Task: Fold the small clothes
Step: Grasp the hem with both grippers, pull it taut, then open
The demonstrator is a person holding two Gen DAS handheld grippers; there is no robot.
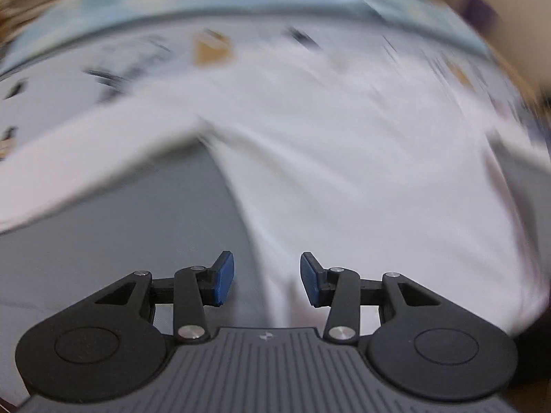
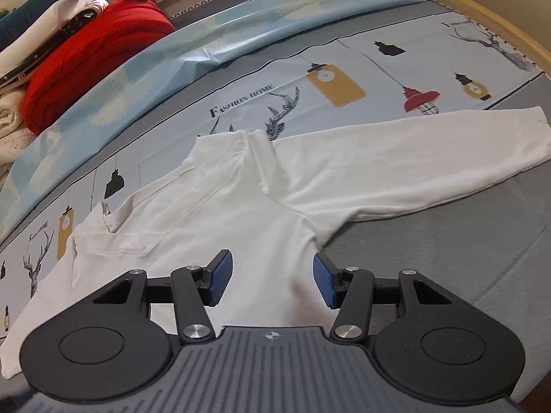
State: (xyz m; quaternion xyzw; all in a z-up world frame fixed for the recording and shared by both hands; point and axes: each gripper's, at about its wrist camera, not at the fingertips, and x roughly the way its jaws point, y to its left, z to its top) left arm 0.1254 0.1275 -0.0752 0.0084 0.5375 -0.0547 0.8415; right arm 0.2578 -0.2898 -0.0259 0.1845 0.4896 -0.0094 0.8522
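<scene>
Both grippers, left [image 1: 267,282] & right [image 2: 272,280], stand half open w/ nothing between the blue pads. One white shirt [image 2: 241,199] lies flat on the printed sheet [image 2: 344,65]. One sleeve stretches out right of the collar; the other looks folded across the body. Left view is blurry, so that gripper is prob. above the shirt's edge. Step: mid-fold. Next, grab the long sleeve & lay it over. One red cloth [image 2: 93,55] sits far left of the shirt.

The white long-sleeved cloth shirt [image 2: 220,206] looks soft, matt and smooth. Beneath it lies a printed grey cloth sheet [image 2: 344,69]; beyond that, a pale-blue glossy creased cover [image 2: 241,27]. Left of the shirt, a red ribbed knit [image 2: 86,69].
</scene>
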